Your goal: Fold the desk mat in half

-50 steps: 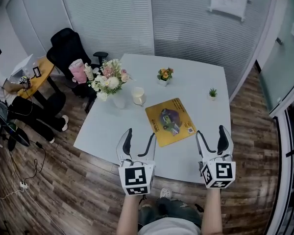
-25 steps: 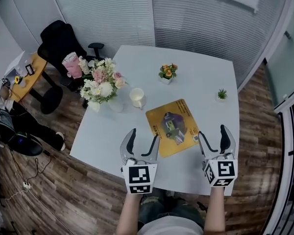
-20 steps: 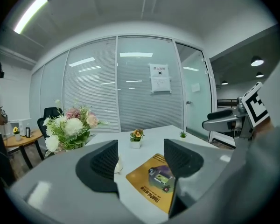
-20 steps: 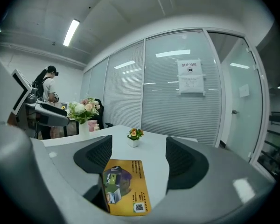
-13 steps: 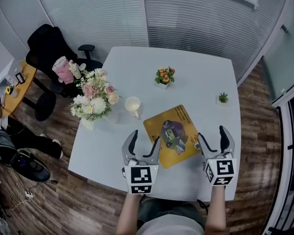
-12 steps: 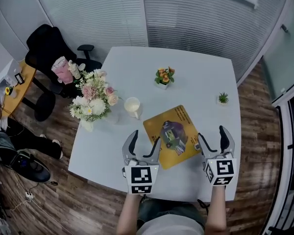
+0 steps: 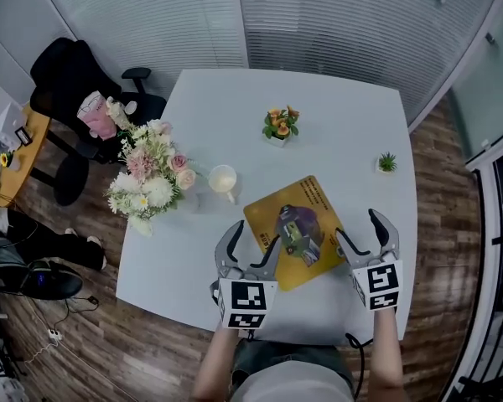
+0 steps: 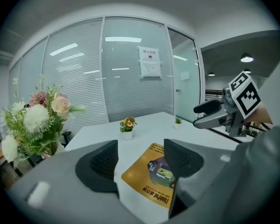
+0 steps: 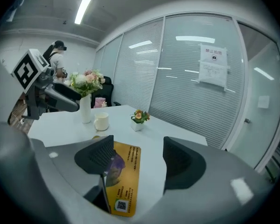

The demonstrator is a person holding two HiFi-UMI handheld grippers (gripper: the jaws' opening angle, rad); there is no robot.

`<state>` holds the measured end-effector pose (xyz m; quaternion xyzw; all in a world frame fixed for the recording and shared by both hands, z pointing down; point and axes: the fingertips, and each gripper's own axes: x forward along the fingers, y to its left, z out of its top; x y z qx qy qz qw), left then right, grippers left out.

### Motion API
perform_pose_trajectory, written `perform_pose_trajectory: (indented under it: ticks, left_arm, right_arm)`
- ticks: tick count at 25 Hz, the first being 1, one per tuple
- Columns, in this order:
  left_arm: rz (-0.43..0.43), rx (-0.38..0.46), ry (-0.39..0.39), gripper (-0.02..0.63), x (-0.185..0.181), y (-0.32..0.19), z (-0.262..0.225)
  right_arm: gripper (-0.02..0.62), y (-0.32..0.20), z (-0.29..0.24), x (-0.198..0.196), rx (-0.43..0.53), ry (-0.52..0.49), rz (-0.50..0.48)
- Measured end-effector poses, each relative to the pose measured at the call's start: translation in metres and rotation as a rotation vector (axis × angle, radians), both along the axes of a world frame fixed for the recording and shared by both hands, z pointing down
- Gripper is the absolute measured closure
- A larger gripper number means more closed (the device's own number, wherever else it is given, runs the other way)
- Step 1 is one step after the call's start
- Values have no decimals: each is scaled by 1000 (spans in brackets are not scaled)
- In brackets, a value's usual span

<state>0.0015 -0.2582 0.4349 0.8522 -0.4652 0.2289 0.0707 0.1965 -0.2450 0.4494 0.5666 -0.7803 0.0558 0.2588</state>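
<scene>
Two tongs, both spread and gripping nothing: we are holding the left tongs (image 7: 254, 239) over the near-left edge of the desk mat (image 7: 300, 224) and the right tongs (image 7: 358, 229) just beside its right-hand corner. The mat is lying flat on the white table (image 7: 335, 132), turned at a slant, its long axis appearing to run away from us and leaning left at the far end. So it is sitting between and just ahead of both tongs, neither clearly nearer. We are judging the fold not yet begun; the coming move is likely calling for each of the tongs to be pinching a near corner.
</scene>
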Motion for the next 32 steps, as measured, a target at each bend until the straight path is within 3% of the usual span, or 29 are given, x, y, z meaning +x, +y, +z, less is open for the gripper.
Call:
perform_pose_trajectory:
  ticks: [17, 32]
  left_arm:
    - [237, -185, -195, 308, 41, 32, 81]
    - [434, -360, -353, 281, 70, 101, 157]
  right_arm:
    - [282, 19, 78, -14, -205, 312, -332]
    - [282, 52, 145, -17, -368, 498, -581]
